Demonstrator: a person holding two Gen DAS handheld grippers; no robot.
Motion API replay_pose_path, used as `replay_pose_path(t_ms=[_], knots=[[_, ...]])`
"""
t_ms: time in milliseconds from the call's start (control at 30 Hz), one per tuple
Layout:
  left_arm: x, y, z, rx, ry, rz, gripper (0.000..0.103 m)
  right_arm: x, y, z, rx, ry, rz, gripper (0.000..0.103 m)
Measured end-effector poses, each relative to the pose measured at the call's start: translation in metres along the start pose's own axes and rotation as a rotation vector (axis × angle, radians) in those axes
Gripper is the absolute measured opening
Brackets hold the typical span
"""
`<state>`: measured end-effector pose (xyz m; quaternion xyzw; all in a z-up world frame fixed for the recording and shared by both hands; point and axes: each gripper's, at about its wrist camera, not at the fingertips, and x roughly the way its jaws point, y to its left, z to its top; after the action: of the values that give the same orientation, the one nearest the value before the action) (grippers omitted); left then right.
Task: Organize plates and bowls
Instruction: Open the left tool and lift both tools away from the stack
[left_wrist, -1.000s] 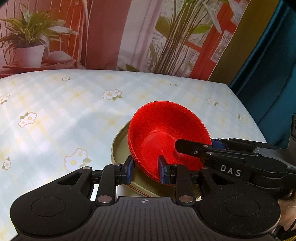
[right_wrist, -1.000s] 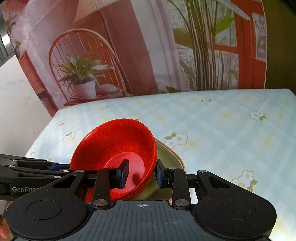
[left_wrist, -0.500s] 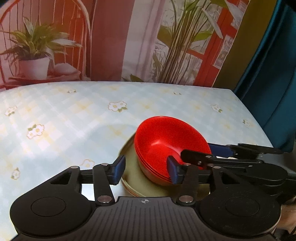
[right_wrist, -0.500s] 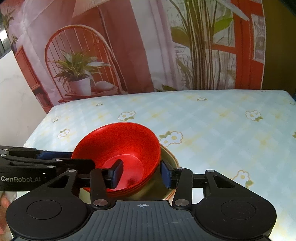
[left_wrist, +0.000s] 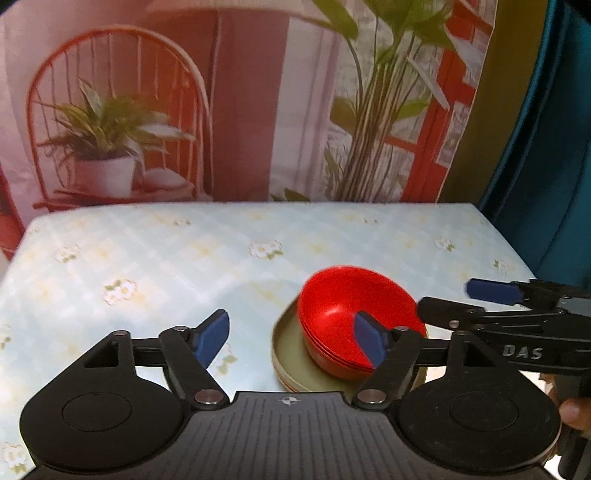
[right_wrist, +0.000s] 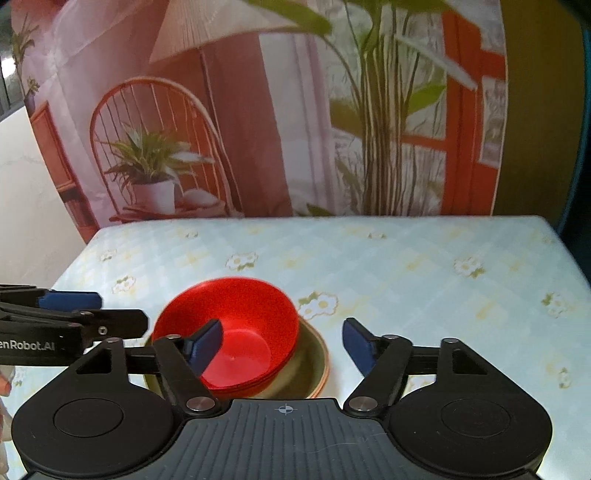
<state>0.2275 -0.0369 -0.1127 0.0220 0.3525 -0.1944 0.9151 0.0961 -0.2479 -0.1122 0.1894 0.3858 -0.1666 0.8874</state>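
A stack of red bowls (left_wrist: 347, 310) sits in a stack of olive-green plates (left_wrist: 295, 354) on the flowered tablecloth. The bowls (right_wrist: 240, 325) and plates (right_wrist: 314, 354) also show in the right wrist view. My left gripper (left_wrist: 291, 339) is open and empty, raised above and behind the stack's left side. My right gripper (right_wrist: 282, 347) is open and empty, raised above and behind the stack's right side. Each gripper shows at the edge of the other's view, the right one (left_wrist: 491, 306) beside the bowls and the left one (right_wrist: 66, 314) beside them too.
The table (right_wrist: 424, 280) has a light blue cloth with flower prints. A printed backdrop (right_wrist: 258, 129) of a chair and plants hangs behind its far edge. A teal curtain (left_wrist: 546, 147) hangs at the right. A white wall (right_wrist: 22, 206) lies at the left.
Both grippers have opened, let go of the stack's rim and drawn back and up. The bowls and plates now rest level on the table.
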Motion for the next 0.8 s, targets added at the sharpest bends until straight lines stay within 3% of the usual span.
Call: replay_pose_path(t_ms=[133,300,533,800], knots=[[-0.022,0.001,0.002,0.011,-0.052,0.032,0.088,-0.019,0.002,0.007,-0.016,-0.04,-0.014,0.082],[-0.045,-0.001,0.003,0.018,-0.09,0.054,0.093,-0.037,0.007,0.014,-0.036,-0.072,-0.02,0.087],[-0.077,-0.003,0.006,0.031,-0.157,0.088,0.096,-0.066,0.022,0.02,-0.072,-0.121,-0.024,0.103],[-0.127,-0.004,0.009,0.013,-0.247,0.152,0.103,-0.11,0.037,0.028,-0.082,-0.189,-0.025,0.103]])
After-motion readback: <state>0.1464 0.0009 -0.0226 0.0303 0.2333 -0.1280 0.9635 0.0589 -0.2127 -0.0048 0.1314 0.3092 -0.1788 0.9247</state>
